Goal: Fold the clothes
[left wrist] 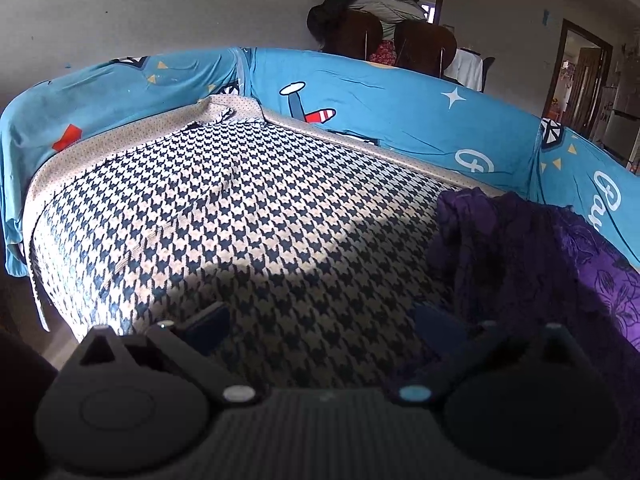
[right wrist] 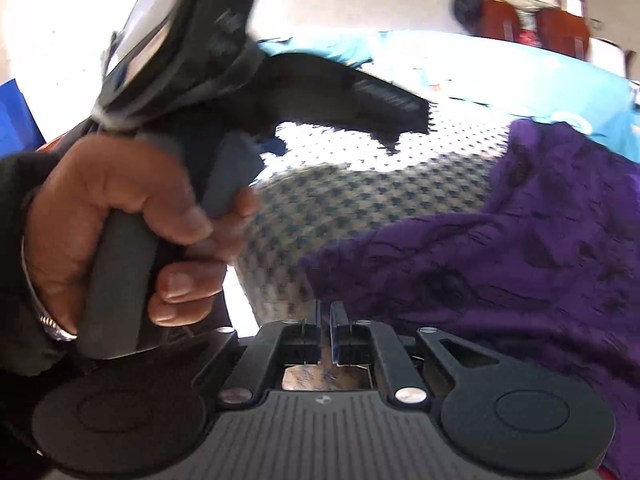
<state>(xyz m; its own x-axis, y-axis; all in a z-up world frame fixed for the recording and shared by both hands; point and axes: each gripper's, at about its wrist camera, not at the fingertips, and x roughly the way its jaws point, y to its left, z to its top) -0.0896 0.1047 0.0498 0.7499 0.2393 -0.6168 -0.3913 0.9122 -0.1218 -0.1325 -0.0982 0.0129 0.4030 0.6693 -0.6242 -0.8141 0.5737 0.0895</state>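
Houndstooth cover [left wrist: 224,208], navy on cream, spreads over a padded seat or bed (cannot tell which); half in sun, near half in shadow. A beige dotted cloth [left wrist: 100,148] shows at its far and left edges, bunched at the back corner. Blue printed sheet [left wrist: 384,100] drapes the surround behind and to both sides: a plane, white star, yellow triangles, a red patch at left. Beyond it, two dark wooden chair backs [left wrist: 424,44], clothes heaped on them [left wrist: 384,4]. Grey wall [left wrist: 160,8], marked with spots. Wood-framed doorway [left wrist: 580,76] at far right. Wood floor strip [left wrist: 60,344] at lower left.
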